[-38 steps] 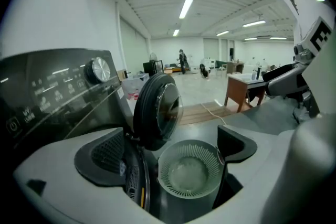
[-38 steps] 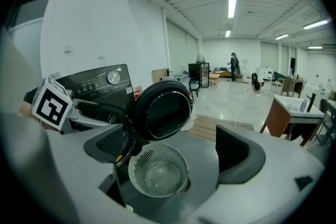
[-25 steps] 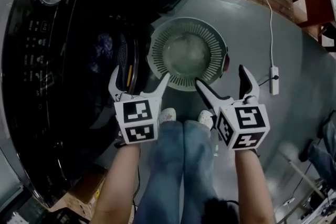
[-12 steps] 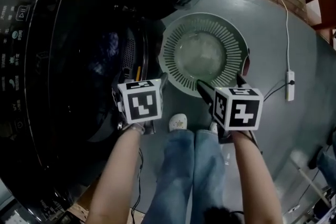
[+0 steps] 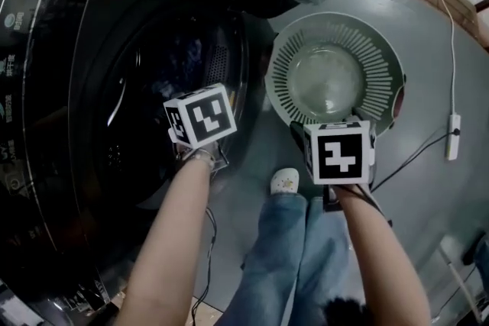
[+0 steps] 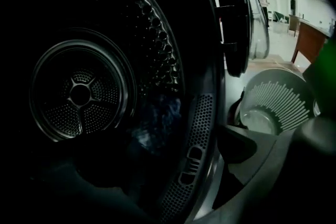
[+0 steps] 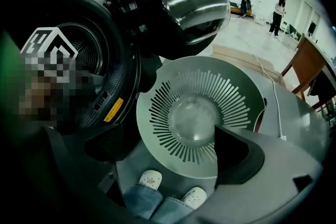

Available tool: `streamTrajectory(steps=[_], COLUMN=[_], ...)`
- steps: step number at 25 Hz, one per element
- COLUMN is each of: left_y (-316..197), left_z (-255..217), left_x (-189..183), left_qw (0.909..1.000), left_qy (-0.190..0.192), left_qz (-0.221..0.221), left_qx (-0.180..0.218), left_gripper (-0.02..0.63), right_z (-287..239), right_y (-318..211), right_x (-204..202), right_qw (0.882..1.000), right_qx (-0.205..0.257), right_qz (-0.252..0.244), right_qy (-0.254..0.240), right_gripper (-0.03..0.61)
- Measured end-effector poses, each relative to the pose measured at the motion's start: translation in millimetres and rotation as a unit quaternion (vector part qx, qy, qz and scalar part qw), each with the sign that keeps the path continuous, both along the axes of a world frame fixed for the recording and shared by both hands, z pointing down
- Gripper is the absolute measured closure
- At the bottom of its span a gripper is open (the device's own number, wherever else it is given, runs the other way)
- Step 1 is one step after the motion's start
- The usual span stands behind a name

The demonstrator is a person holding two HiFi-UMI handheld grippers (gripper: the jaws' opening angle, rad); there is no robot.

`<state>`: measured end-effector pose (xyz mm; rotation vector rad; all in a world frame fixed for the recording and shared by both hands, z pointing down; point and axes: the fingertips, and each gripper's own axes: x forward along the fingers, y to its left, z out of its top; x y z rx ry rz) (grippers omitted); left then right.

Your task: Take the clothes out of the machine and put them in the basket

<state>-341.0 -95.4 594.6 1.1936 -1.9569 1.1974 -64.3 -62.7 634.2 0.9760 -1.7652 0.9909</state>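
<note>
The grey floor (image 5: pixel 425 187) of a big, bright hall runs off toward desks and a few distant people. Close by, a front-loading machine (image 5: pixel 92 126) stands with its round door (image 7: pixel 178 2) swung wide. The basket (image 5: pixel 374 65), pale, slotted and empty, sits on the floor just beside the opening and under the door, I'd guess so each piece needs only a short swing across. The clothes (image 6: pixel 157 123), a dark bluish bundle that is hard to make out in the gloom, lie low in the drum (image 6: pixel 79 92) near its front rim. The left tool (image 6: pixel 152 165) is at the drum's mouth, jaws apart with nothing between them, aimed at that bundle. The right tool (image 7: pixel 157 160) hovers above the basket's near edge, also spread and empty, seemingly waiting. The first reach looks barely begun. The mouth is wide, but the perforated lip and the door crowd its basket side, and the person's shoes (image 5: pixel 285 181) stand just beside the basket, so the clear path is straight in and back out.
</note>
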Motion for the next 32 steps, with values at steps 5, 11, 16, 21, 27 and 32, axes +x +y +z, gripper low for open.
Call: streamTrajectory(steps=[5,11,16,21,27,32], left_y=[-12.8,-13.9,-23.8,-38.7,-68.6,-59.4], left_z=[9.4,40.9,61.6,81.7,117.0,138.2], left_x=[-38.7,-83.5,-104.7,-112.9,-92.5,-69.6], left_qw=[0.9992,0.9948,0.9915,0.9874,0.9831,0.9744], left_qy=[-0.033,-0.047,-0.094,-0.11,-0.001,0.12], left_qz=[-0.022,-0.087,-0.066,0.002,0.116,0.106], left_qx=[0.008,-0.026,-0.061,-0.114,-0.142,-0.158], left_gripper=[0.055,0.055,0.055,0.067,0.342,0.581], right_z=[12.9,18.9,25.3,29.3,27.9,27.4], right_y=[-12.5,-23.9,-28.3,-30.9,-42.8,-45.7], right_x=[-13.3,-41.0,-51.5,-56.1,-60.5,-63.1], right_qw=[1.0,0.999,0.999,0.999,0.998,0.997], right_qx=[-0.003,-0.008,-0.008,-0.007,0.019,0.021], right_qz=[0.002,0.01,-0.005,-0.021,-0.042,-0.042], right_qy=[-0.006,-0.043,-0.047,-0.049,-0.048,-0.059], right_gripper=[0.044,0.044,0.044,0.044,0.044,0.044])
